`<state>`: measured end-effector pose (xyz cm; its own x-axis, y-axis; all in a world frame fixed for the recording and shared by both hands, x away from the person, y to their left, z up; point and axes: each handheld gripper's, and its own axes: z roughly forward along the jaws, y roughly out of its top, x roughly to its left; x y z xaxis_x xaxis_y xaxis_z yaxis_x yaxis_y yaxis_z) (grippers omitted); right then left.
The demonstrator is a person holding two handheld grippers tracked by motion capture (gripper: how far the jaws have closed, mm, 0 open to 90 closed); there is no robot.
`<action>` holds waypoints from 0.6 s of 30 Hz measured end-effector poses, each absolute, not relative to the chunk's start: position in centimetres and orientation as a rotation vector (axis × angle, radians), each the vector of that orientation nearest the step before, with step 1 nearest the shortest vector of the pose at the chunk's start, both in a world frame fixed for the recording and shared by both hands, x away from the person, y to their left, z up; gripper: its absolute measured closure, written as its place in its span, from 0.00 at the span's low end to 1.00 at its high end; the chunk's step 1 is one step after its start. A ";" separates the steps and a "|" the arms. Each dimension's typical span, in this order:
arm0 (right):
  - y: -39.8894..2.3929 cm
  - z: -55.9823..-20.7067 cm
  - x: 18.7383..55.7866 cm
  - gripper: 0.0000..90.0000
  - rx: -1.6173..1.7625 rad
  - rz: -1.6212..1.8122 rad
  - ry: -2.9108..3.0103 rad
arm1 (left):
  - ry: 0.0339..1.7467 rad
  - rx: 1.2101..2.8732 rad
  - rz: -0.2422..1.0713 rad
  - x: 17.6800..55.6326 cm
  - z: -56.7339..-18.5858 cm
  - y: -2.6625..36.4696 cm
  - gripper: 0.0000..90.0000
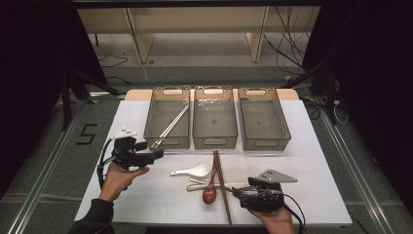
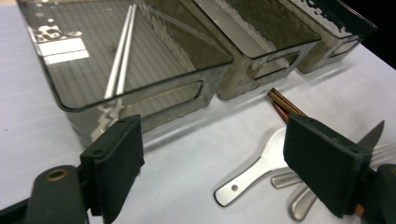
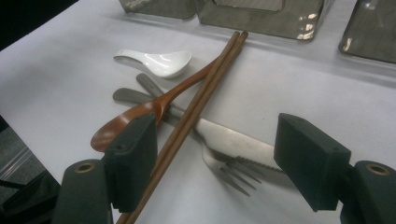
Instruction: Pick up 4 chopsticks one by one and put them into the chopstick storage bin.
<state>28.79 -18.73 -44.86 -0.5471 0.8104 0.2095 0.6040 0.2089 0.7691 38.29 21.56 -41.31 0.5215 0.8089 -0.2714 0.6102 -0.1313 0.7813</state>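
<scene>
**A:** Which hand do I send in next? I've got the left gripper [image 1: 158, 154] out by the near end of the left bin [image 1: 153, 117], jaws wide and nothing between them. The metal chopsticks [image 1: 170, 126] are already lying in that bin.

**B:** I'd use the right gripper [image 1: 237, 191]. It's the nearer one: the pile lies just left of it in the high view, and its jaws are wide with nothing clamped.

**A:** What sits in front of it?

**B:** In the right gripper view the wooden chopsticks [image 3: 198, 105] run from beside my left jaw up and away toward the bins, so their long axis points at the middle bin [image 1: 215, 142]. The wooden spoon [image 3: 140, 114] crosses under them, its bowl toward me.

**A:** And the metal pieces?

**B:** The knife [image 3: 229, 137] and fork [image 3: 229, 175] lie across that line, between the jaws. I think the fork's handle rests under the knife, but the overlap is hard to read. The white spoon [image 3: 156, 60] lies apart, farther off

**A:** So I'd have to turn the wrist until the jaws straddle the chopsticks across their length
</scene>
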 end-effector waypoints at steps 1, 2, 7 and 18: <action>-18.6 -44.9 28.8 0.34 1.342 1.247 2.250 | 1.176 1.836 0.269 38.3 -41.3 21.6 0.21; -18.5 -45.0 28.8 0.35 1.348 1.241 2.253 | 1.167 1.835 0.257 38.0 -41.8 21.3 0.21; -18.1 -45.1 28.8 0.35 1.336 1.228 2.271 | 1.156 1.862 0.238 37.6 -43.0 20.8 0.21; -18.0 -45.3 28.9 0.36 1.347 1.209 2.284 | 1.139 1.874 0.254 37.0 -43.5 20.1 0.20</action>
<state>28.93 -17.99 -45.31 -0.5525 0.8087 0.2020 0.6216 0.2384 0.7462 37.01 20.12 -43.46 0.5544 0.7910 -0.2589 0.6058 -0.1702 0.7772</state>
